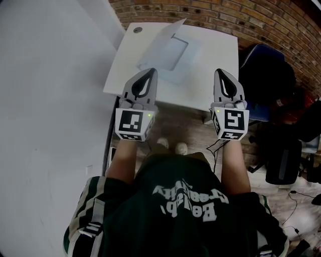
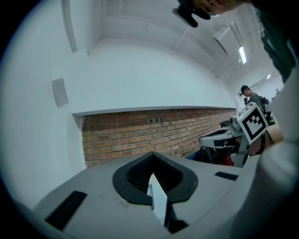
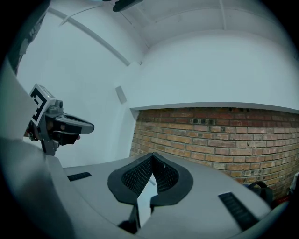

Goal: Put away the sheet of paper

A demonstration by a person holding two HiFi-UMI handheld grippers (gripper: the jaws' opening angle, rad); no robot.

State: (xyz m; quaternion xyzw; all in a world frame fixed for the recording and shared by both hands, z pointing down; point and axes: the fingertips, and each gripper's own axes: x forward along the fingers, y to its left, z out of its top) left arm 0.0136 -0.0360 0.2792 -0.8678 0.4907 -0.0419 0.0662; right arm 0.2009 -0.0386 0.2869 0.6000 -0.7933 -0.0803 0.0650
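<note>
While left gripper (image 1: 152,71) and right gripper (image 1: 219,72) are hovering clenched, empty, the sheet of paper (image 1: 168,52) is probably needing open jaws.

Wall (image 1: 50,100) left, perhaps chair (image 1: 266,70) right.

Counter (image 1: 220,55): white, smooth, matt. Sheet of paper (image 1: 168,50), at 11 o'clock on it: thin, white, matt.
Left hand-held gripper (image 1: 150,71) and right hand-held gripper (image 1: 220,72): grey matt plastic, with black ribbed pads (image 3: 136,177).
Wall (image 1: 225,12), 12 o'clock: rough brick.
Floor (image 1: 193,125): wood.
</note>
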